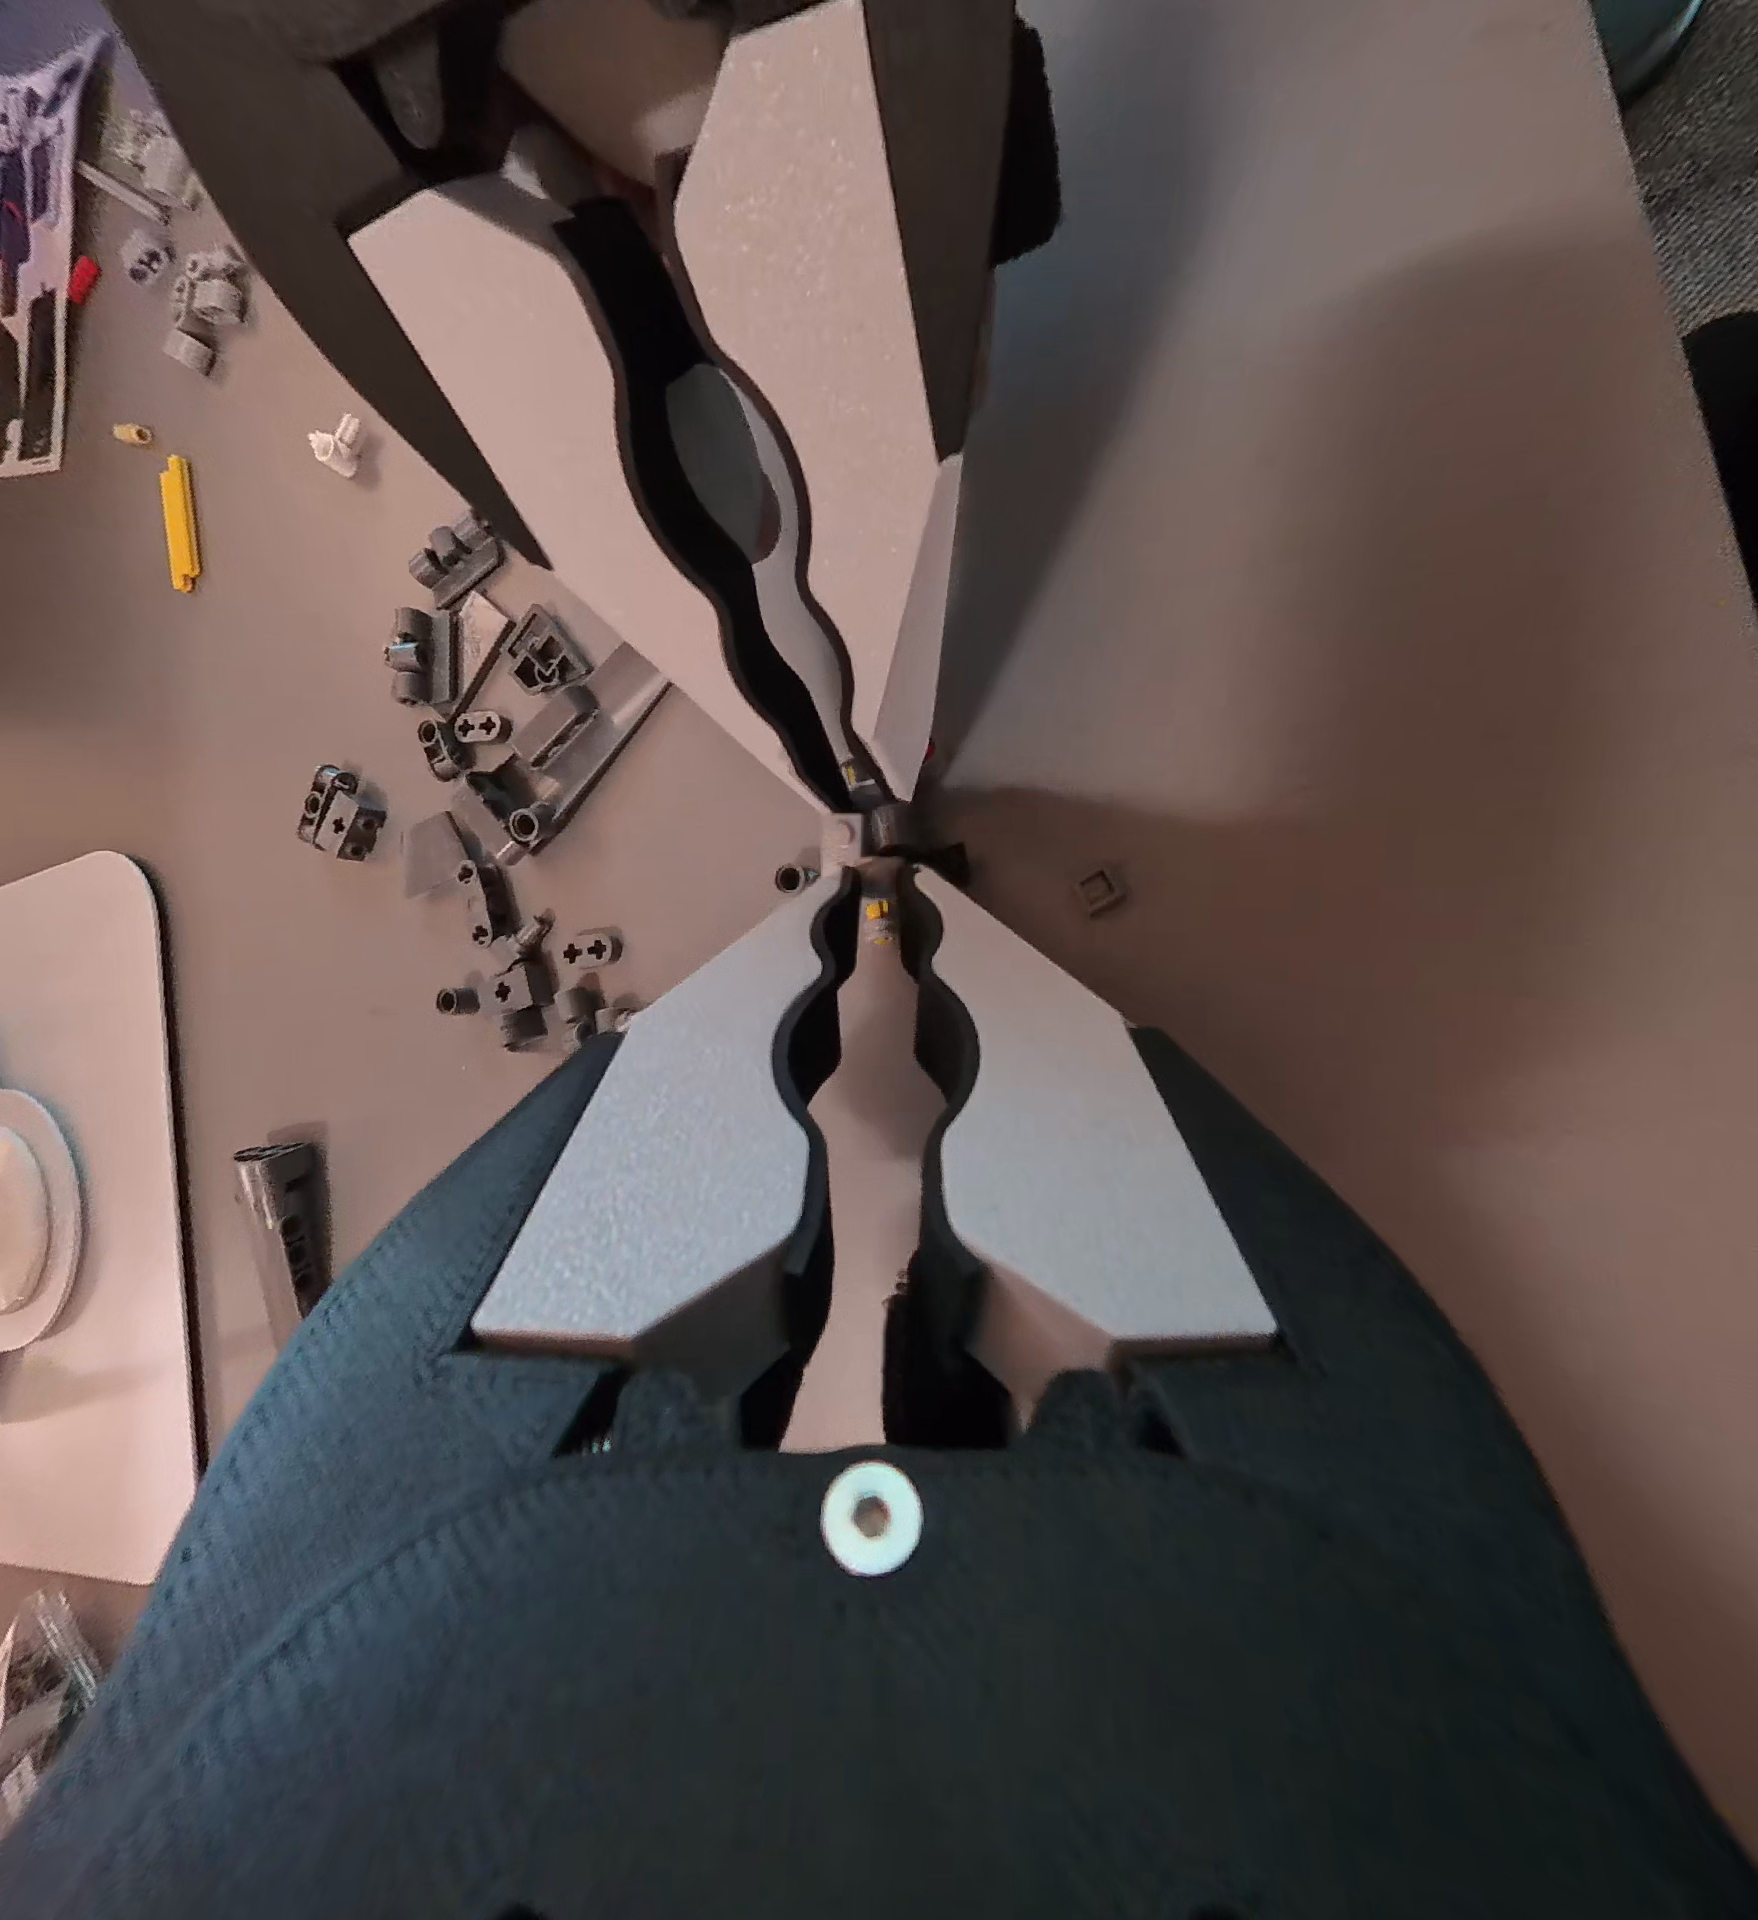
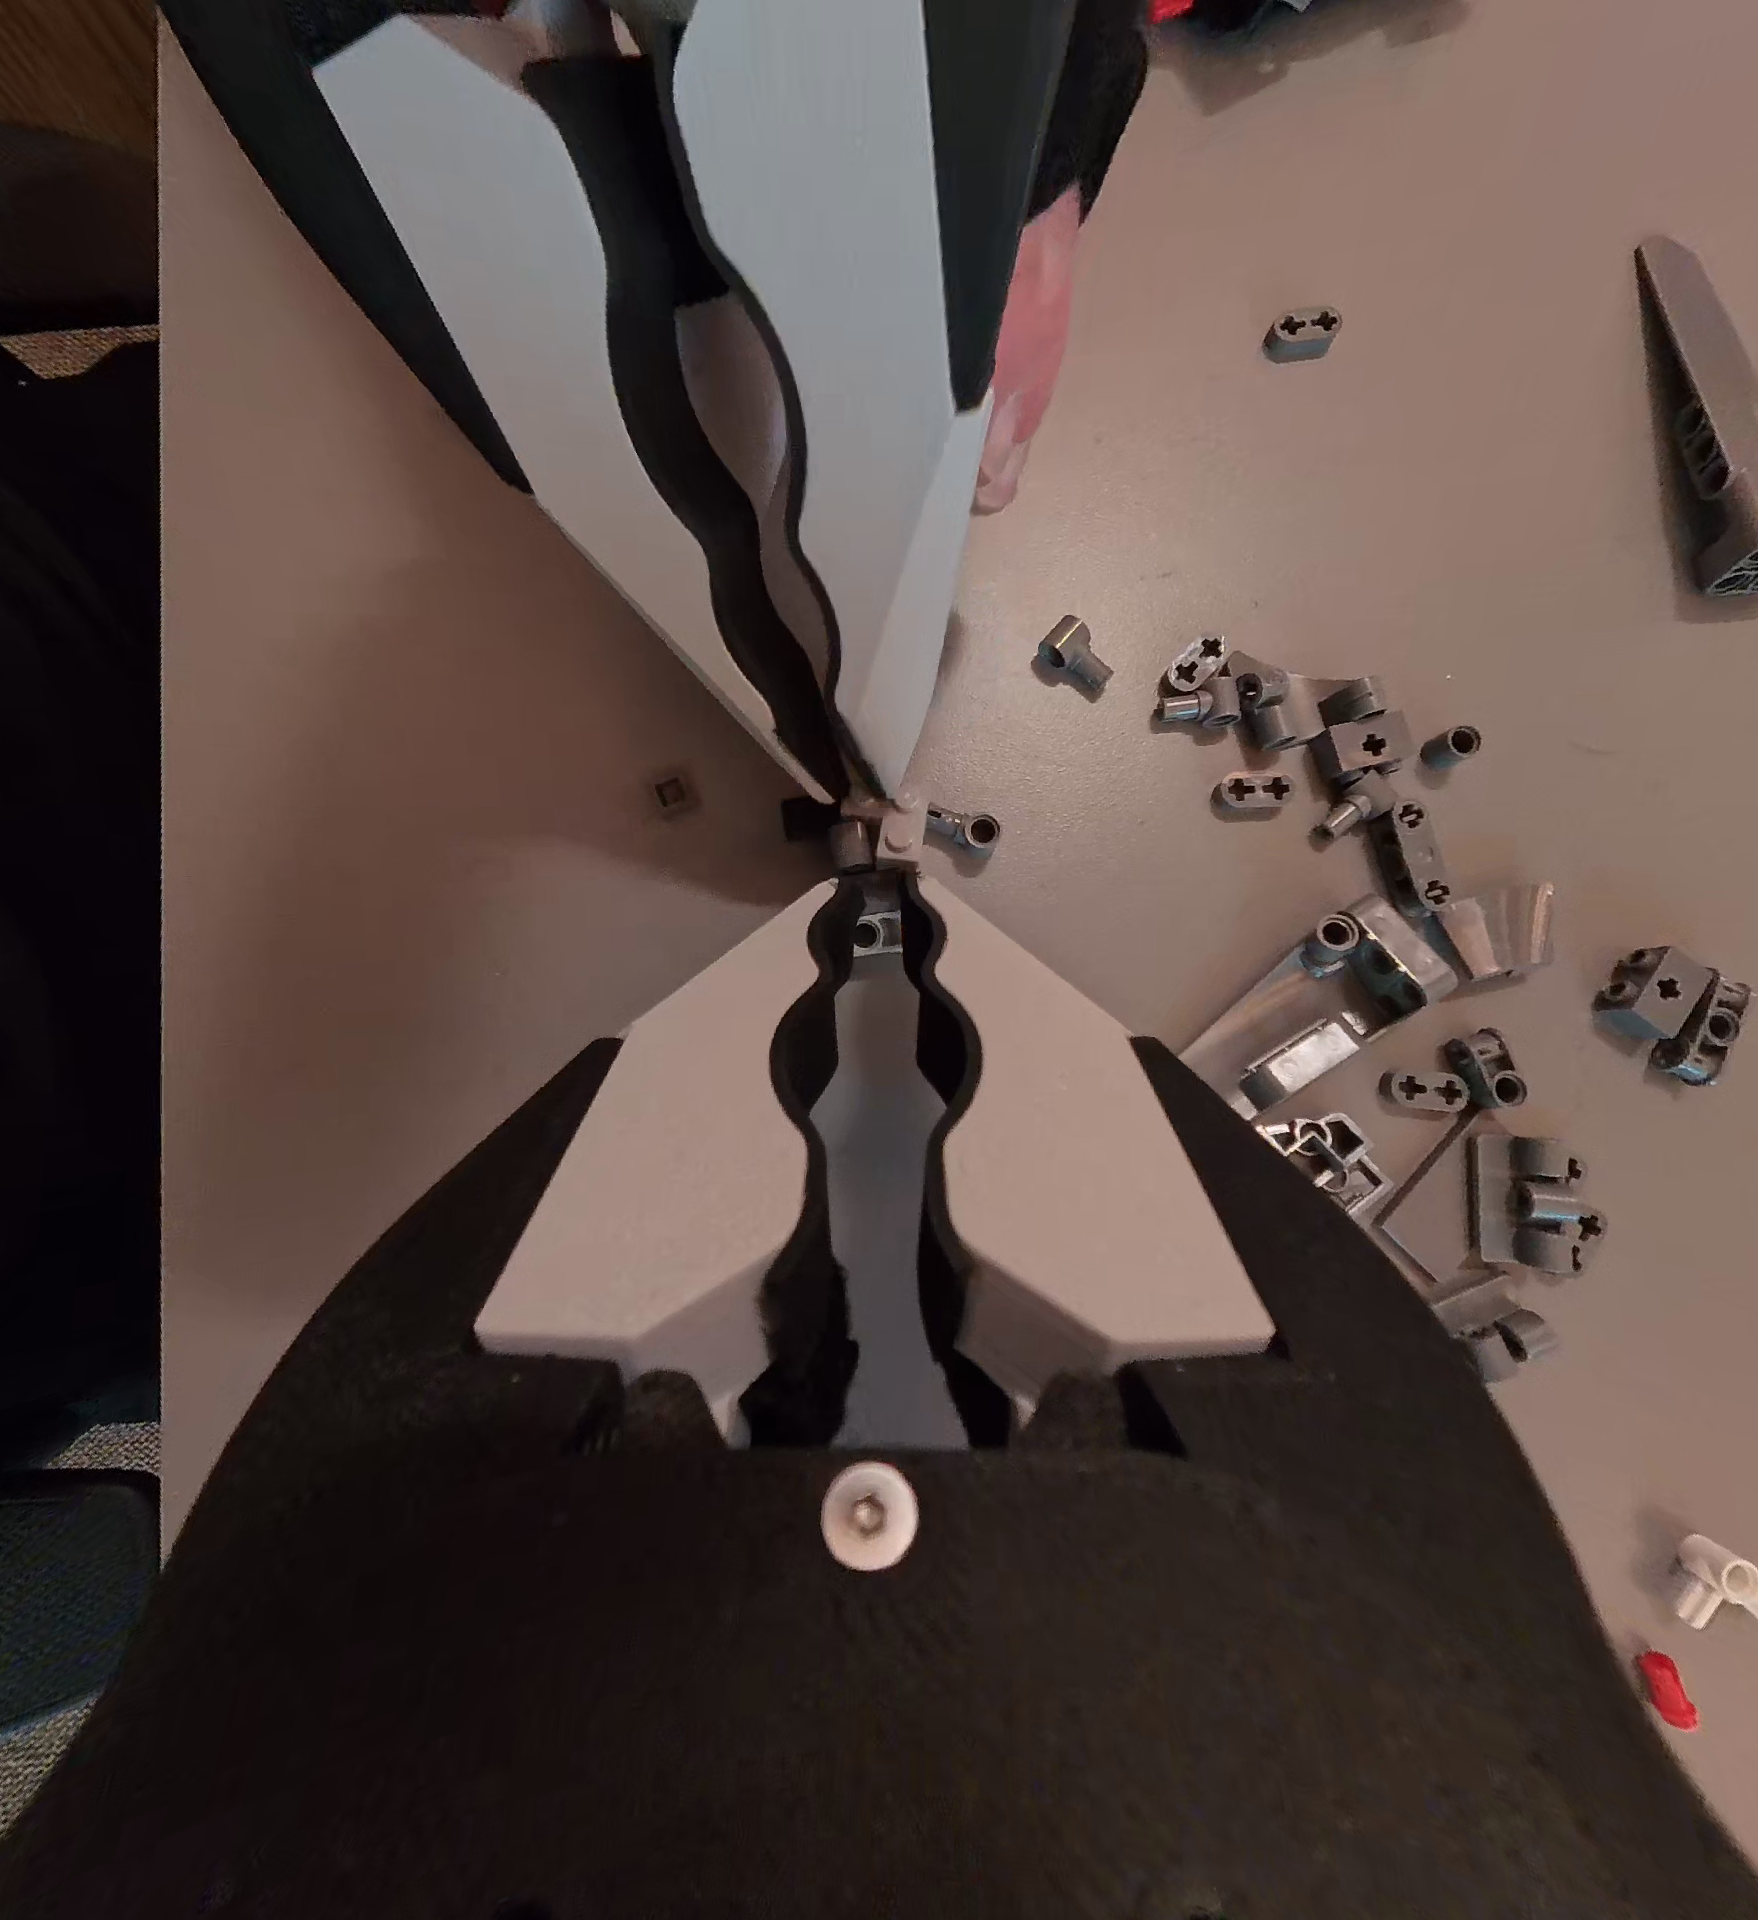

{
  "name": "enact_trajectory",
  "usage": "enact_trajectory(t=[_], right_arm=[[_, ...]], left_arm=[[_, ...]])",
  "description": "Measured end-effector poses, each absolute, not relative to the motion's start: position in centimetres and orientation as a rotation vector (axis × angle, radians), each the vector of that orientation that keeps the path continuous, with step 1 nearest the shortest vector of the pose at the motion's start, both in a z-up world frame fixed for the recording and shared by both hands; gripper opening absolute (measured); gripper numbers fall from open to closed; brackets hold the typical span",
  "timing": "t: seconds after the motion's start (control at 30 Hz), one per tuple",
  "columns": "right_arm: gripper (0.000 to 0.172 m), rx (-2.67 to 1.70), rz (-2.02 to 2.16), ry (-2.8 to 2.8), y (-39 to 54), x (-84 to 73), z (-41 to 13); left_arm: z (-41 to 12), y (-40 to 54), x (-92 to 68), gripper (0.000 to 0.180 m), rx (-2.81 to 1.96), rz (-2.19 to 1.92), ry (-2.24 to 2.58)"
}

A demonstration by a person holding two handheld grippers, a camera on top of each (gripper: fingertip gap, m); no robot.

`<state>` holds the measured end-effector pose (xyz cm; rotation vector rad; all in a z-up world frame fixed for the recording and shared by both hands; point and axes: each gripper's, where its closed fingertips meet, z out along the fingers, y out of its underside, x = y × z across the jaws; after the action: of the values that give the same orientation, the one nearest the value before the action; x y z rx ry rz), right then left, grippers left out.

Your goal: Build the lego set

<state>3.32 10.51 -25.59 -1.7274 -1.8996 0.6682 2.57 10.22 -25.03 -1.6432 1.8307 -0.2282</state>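
Both my hand-held grippers meet tip to tip mid-frame: left [image 1: 880, 896] nipped on a yellow-banded pin [image 1: 881, 920], right [image 2: 870, 896] on a dark grey connector [image 2: 875, 932]. Between them a light grey stud block [image 2: 900, 829] butts a dark sleeve [image 2: 853, 837]; probably mated, view's too tight. Loose grey parts [image 2: 1394, 935] lie on the bench [image 2: 439, 935], right of frame.

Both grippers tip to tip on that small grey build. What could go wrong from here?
1. The left gripper and right gripper each pinch only an end of the small grey assembly; slight twist or pull could pop it apart or out of a grip.
2. A dropped piece could land among the loose grey parts beside it and be hard to spot.
3. The grey connector and small square tile lie close by; a low sweep could knock them.
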Motion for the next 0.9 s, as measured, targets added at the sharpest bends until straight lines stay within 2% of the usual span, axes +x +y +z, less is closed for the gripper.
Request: enact_trajectory(t=[0.9], right_arm=[[0.001, -1.717, 0.660, -1.901, 10.46, 3.41, -25.56]], left_arm=[[-25.00, 9.50, 2.84, 0.006, -1.675, -0.277, 1.831]])
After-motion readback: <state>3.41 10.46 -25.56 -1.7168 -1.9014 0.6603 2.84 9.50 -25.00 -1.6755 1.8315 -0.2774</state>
